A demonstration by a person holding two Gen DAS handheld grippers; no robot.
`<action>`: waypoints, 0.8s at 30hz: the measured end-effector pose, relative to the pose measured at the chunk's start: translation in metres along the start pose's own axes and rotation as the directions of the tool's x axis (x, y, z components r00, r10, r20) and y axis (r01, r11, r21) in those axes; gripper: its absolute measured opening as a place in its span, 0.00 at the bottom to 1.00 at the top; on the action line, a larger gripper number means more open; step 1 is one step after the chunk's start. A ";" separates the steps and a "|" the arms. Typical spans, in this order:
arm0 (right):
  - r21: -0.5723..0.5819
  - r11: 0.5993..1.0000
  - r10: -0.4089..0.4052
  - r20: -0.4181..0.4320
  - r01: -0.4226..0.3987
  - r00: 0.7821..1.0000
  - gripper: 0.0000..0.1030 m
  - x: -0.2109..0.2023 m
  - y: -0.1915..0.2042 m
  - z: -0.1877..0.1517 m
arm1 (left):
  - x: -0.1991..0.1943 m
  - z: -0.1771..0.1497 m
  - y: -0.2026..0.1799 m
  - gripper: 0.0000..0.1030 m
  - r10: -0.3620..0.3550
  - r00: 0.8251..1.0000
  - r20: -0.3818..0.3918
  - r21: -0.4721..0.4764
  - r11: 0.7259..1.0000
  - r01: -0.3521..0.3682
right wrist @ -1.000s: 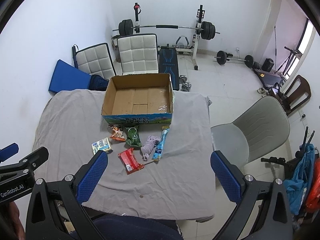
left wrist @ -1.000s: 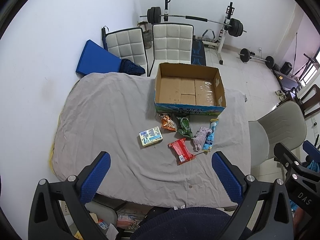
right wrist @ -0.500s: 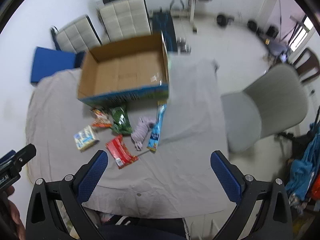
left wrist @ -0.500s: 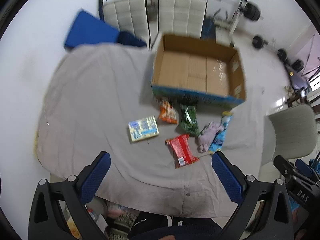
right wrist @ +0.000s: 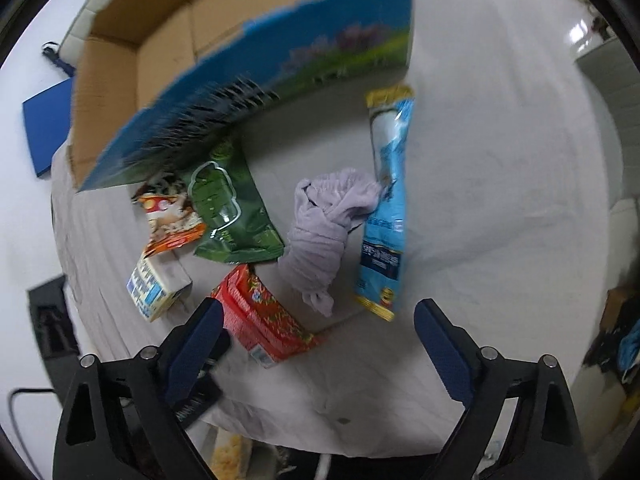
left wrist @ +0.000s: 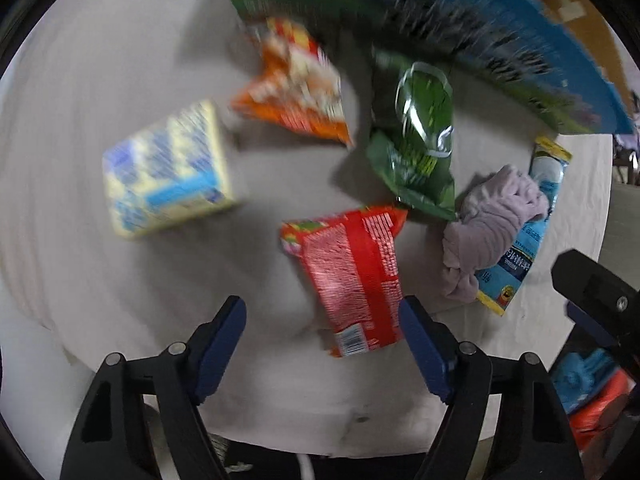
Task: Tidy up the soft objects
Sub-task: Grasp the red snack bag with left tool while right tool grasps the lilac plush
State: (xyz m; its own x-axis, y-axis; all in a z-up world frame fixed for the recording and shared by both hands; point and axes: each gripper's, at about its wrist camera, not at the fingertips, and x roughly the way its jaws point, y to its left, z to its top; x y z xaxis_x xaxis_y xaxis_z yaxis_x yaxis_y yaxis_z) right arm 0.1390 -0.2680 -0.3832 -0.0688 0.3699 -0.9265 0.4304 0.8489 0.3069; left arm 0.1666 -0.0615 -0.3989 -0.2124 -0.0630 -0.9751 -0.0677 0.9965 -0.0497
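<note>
Both tools are spread wide and hold nothing. The left gripper (left wrist: 322, 336) hangs low over the grey cloth (left wrist: 72, 80), its blue pads (left wrist: 218, 340) standing either side of the near end of the red snack packet (left wrist: 356, 272), not touching it. The right gripper (right wrist: 316, 340) is also wide apart, with the lilac knotted cloth (right wrist: 324, 232) at about 12 o'clock from it.

Around the red packet, in the left wrist view: the yellow-and-blue carton (left wrist: 168, 168) at 10 o'clock, the orange snack bag (left wrist: 296, 92) at 11 o'clock, the green snack bag (left wrist: 420, 140) at 1 o'clock with its lower corner just beside the packet's top edge, and the knotted cloth at 3 o'clock, lying partly over the long blue sachet (left wrist: 524, 236). The open cardboard box (right wrist: 168, 52) sits beyond them at 12 o'clock and appears empty where its floor shows.

The red packet looks light and crinkly, its film probably slick, so a pinch across the flat sealed near end should hold better than one on the puffed middle. The cloth is limp and will sag; the thick knot is the surest place to grip, and lifting it may drag the sachet.
</note>
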 end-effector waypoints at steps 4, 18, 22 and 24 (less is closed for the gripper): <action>0.015 0.999 0.029 -0.028 -0.028 0.999 0.94 0.018 0.006 0.011 | 0.023 0.001 0.002 0.74 -0.077 0.996 -0.046 -0.064 0.995 0.074; -0.224 0.963 -0.189 -0.166 0.149 0.968 0.41 0.058 0.027 0.003 | 0.050 0.001 -0.020 0.46 0.170 0.984 0.057 0.114 0.978 -0.175; -0.318 0.923 -0.265 -0.113 0.218 0.958 0.45 0.053 0.033 -0.008 | 0.053 0.010 -0.021 0.46 0.145 0.989 0.040 0.127 0.981 -0.149; -0.267 0.943 -0.225 -0.081 0.197 0.971 0.54 0.050 0.031 -0.003 | 0.063 0.017 -0.021 0.46 0.138 0.990 0.040 0.117 0.983 -0.142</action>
State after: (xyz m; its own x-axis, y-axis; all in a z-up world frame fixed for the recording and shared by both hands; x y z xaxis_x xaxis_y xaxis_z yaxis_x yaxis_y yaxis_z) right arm 0.1463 -0.2222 -0.4193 -0.2365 0.1982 -0.9512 0.1518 0.9745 0.1654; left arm 0.1715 -0.0852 -0.4629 -0.1805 0.0776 -0.9805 0.0781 0.9949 0.0643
